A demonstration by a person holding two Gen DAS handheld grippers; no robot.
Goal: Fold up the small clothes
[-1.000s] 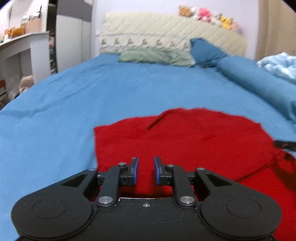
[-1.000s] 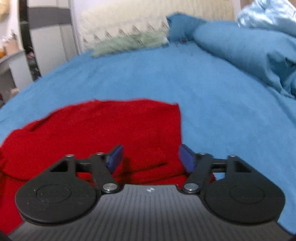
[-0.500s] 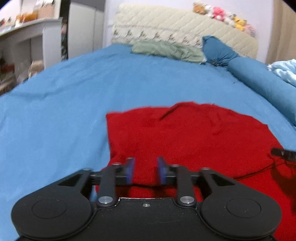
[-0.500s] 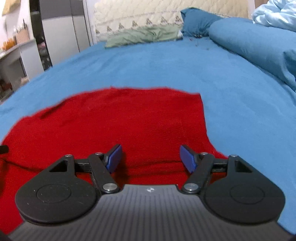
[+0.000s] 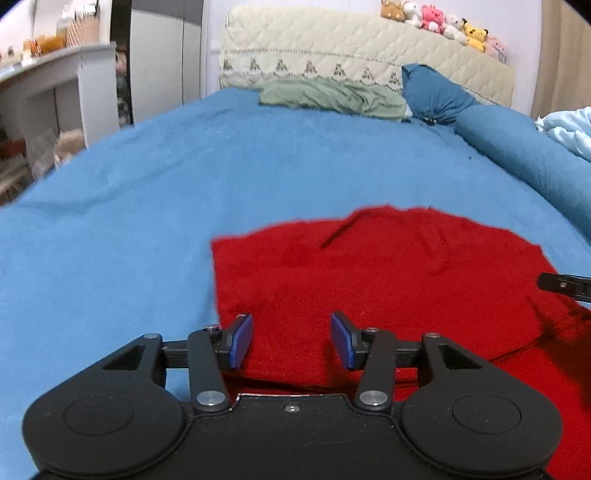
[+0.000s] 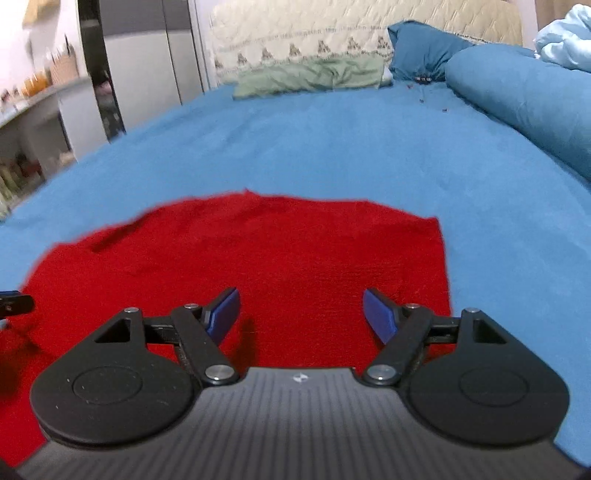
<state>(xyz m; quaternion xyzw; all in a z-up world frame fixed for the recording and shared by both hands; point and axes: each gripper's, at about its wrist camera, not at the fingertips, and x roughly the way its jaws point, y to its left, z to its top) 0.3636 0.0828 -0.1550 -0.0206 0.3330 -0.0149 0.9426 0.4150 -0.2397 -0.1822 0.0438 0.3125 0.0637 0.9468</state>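
On blue bedsheet, folded red garment beneath two parted grippers.

text: none legible | labels: none | brands: none | numbers: none

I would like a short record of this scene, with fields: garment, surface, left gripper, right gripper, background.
garment: red knit garment, lying folded and flat
surface: blue bed sheet
left gripper: open, jaws have just been opening, nothing pinched, over the garment's left part
right gripper: open wide, jaws have just been opening, nothing pinched, over the garment's right part
background: green cloth, dark blue pillow, plush toys on the headboard
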